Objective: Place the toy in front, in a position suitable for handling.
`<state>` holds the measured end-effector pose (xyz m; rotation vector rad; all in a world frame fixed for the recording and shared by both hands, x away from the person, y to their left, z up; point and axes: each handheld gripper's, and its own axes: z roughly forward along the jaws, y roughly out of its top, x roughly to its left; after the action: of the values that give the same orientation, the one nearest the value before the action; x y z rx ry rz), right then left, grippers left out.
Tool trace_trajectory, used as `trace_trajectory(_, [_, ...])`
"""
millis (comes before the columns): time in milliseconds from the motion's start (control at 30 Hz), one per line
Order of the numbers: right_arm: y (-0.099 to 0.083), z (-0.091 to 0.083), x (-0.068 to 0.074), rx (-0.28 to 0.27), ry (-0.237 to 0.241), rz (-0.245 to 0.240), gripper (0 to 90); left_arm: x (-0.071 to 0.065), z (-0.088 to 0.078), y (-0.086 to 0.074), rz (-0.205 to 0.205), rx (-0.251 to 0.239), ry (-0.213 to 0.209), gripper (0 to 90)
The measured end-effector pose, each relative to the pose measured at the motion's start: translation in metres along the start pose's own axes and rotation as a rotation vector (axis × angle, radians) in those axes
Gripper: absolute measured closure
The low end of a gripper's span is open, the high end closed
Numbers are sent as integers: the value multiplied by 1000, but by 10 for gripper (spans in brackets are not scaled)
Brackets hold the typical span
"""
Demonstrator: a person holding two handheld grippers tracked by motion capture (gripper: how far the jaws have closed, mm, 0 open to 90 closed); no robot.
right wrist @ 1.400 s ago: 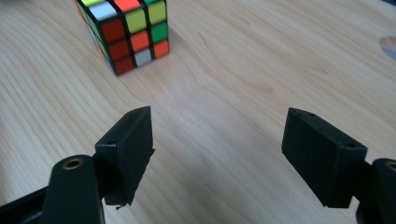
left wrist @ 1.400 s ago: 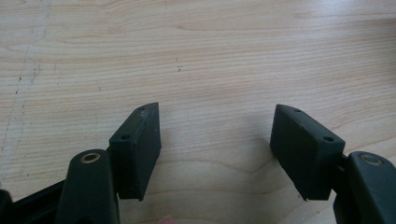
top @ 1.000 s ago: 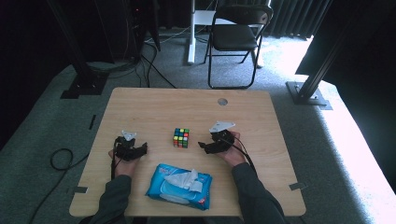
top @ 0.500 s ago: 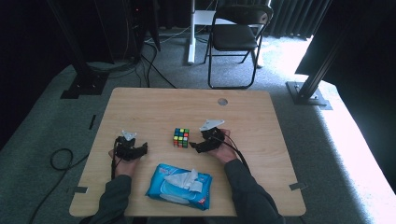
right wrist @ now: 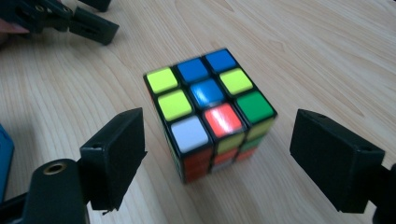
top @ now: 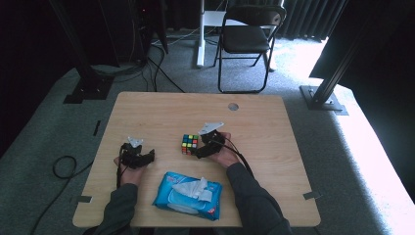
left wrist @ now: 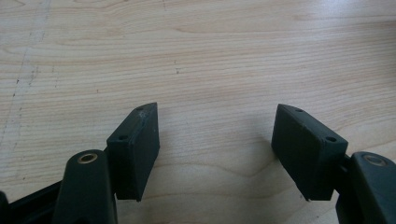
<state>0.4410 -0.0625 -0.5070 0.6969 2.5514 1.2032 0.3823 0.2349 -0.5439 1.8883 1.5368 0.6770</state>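
Right hand-held gripper (right wrist: pixel 217 158) spread wide, jaws just been opening, puzzle cube (right wrist: pixel 210 112) between and just ahead, untouched, mid-surface (top: pixel 161 112). Best squared to flat faces before closing. Left hand-held gripper (left wrist: pixel 217 140) released, holding nothing.

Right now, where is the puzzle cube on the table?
In the high view the puzzle cube sits near the middle of the table, just left of the right claw and beyond the blue wipes pack.

The light wooden table (top: pixel 161 110) carries a multicoloured puzzle cube (top: pixel 190 144) near its centre and a blue wet-wipes packet (top: pixel 187 196) at six o'clock.
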Motion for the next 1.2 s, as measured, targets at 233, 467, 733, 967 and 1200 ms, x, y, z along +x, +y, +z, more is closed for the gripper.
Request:
trace_trajectory(233, [5,14,0,31,1,-21,174,0,0,0,0,0,0,326])
trace_trajectory(467, [3,20,-1,37,-13,-15,194,0,0,0,0,0,0,326])
trace_trajectory(733, [4,23,3,18,-14,-15,305,0,0,0,0,0,0,326])
trace_trajectory(967, [4,24,3,18,-15,-12,334,0,0,0,0,0,0,325])
trace_trajectory(1200, [4,24,4,15,-20,-6,339,0,0,0,0,-1,-1,321])
